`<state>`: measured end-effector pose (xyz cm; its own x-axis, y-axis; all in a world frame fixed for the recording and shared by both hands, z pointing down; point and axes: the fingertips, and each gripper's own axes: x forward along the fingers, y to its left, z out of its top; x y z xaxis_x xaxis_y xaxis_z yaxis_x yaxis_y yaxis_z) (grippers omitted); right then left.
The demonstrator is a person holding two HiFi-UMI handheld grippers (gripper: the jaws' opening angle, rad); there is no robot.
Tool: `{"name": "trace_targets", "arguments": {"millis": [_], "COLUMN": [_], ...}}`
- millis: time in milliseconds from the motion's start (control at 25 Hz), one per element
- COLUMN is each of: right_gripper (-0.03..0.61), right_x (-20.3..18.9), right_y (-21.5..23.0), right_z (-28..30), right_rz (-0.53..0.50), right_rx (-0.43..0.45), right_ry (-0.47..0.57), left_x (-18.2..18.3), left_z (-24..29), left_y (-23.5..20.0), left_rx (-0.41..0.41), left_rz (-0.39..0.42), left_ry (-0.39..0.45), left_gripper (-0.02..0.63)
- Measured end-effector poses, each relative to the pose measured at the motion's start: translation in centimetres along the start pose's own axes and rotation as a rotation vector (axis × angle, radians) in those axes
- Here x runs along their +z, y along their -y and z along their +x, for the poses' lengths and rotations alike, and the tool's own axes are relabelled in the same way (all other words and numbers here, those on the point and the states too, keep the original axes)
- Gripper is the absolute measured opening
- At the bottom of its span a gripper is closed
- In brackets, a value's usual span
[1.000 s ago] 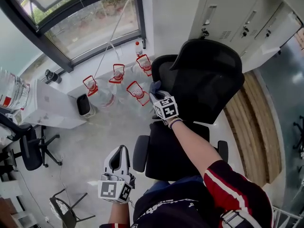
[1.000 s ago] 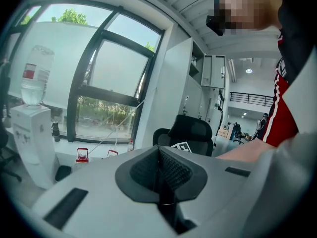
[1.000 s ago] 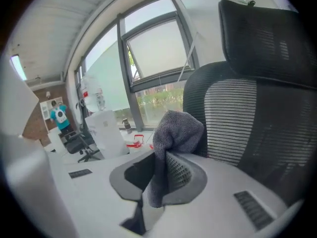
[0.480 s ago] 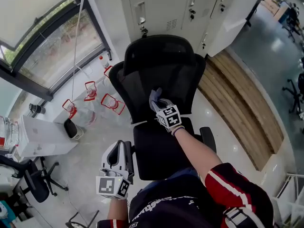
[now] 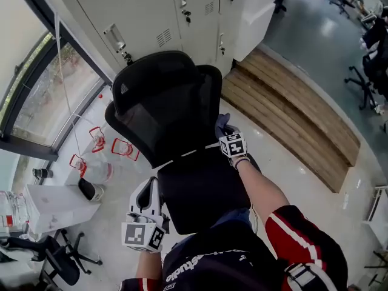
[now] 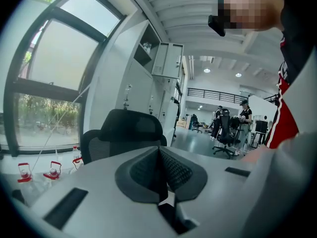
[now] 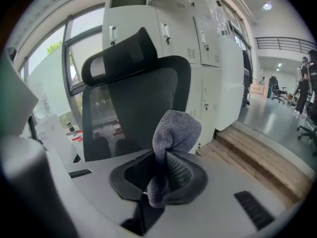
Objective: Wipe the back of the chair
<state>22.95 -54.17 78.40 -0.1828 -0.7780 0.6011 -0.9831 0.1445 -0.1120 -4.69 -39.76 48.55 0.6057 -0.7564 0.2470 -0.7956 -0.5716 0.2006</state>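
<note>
The right gripper (image 7: 166,176) is clenched on a soft, bunched grey cloth (image 7: 174,129) just beside the right edge of the curved black mesh chair back (image 5: 176,117). The left gripper (image 6: 161,175) is closed on nothing, low beside the seat (image 5: 203,190).

Pale grey metal lockers (image 5: 151,17) line the wall up top, small latches on the doors. Left of them a tall dark-framed window (image 5: 36,102) pours in daylight, with greenery outside. Below it, clear water jugs with red handles (image 5: 100,141) stand on the glossy pale floor (image 5: 118,183). Over on the right, a light wooden plank platform (image 5: 291,114) runs diagonally. Beyond it are black office chairs (image 5: 370,59), and round ceiling lamps (image 6: 206,70) glow down the long hall.
</note>
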Motion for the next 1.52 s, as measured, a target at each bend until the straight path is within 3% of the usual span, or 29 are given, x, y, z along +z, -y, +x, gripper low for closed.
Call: {"name": "trace_targets", "arguments": {"millis": [240, 560, 1240, 1520], "right_gripper": [0.063, 0.062, 0.061, 0.061], "right_x": [-1.3, -1.8, -1.8, -1.7], "right_y": [4.2, 2.2, -12.6, -21.6], "right_z": [1.8, 5.5, 10.2, 11.3], "right_rz": [-0.003, -0.055, -0.114, -0.177], "right_rx": [-0.066, -0.047, 0.074, 0.197], "right_ry": [-0.046, -0.082, -0.090, -0.095], "left_x": [-1.5, -3.1, -5.1, -5.4], "left_z": [0.3, -0.9, -7.2, -10.2], "left_y": [-0.5, -3.4, -10.0, -11.8], "left_rx": [0.018, 0.077, 0.206, 0.250], "left_rz": [-0.004, -0.030, -0.096, -0.122], "left_ry": [-0.046, -0.064, -0.043, -0.033], "left_gripper": [0.025, 0.025, 0.025, 0.025]}}
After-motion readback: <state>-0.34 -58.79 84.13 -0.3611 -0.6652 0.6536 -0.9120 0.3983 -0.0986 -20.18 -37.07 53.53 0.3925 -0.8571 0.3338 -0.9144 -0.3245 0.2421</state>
